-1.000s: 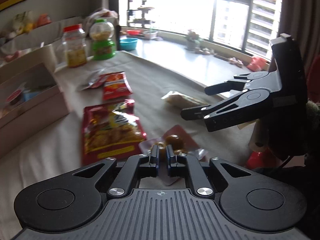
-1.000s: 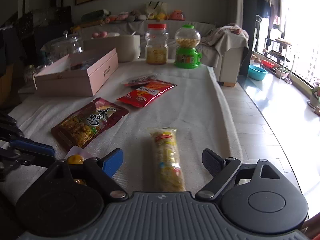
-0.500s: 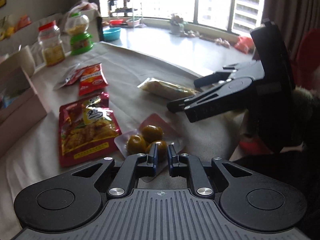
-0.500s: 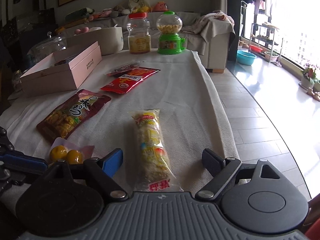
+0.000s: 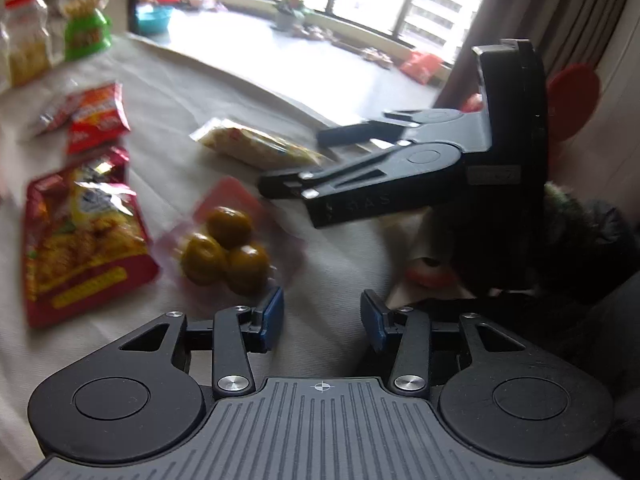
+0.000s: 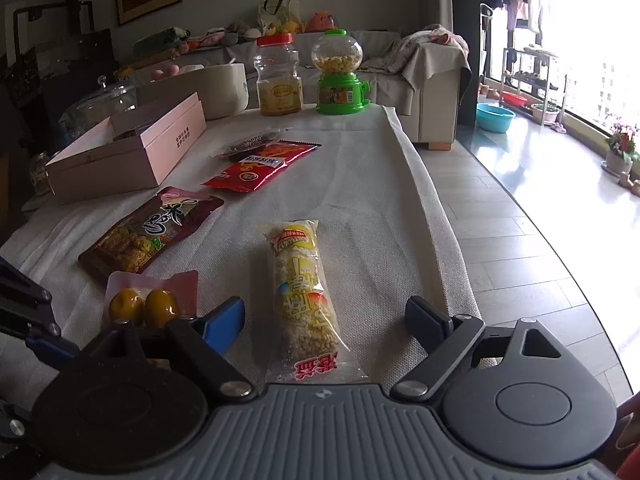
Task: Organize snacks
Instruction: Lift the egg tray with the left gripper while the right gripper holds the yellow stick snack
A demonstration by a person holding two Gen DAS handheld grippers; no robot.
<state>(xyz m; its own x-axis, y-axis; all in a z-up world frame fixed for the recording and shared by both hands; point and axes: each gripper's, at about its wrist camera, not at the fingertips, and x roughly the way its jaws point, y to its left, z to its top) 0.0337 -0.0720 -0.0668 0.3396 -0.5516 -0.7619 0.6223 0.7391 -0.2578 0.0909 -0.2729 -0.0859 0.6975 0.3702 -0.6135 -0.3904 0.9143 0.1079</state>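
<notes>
Left gripper (image 5: 322,316) jaws opening, empty, near glossy round-fruit pouch (image 5: 224,240); right gripper (image 6: 325,318) jaws wide astride crinkly tube-shaped pack (image 6: 302,300).

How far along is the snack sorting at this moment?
Hardly begun. The pink box holds something unclear. The left gripper is opening, empty, near the yellow-ball pouch; the right gripper is open around the rice-crisp bar. Three more packets lie loose.

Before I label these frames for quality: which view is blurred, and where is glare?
Left wrist view: motion-smeared, the red snack bag soft, windows blown out. Right wrist view: sharp, the long clear rice-cracker packet crisp, glare at right window.
</notes>
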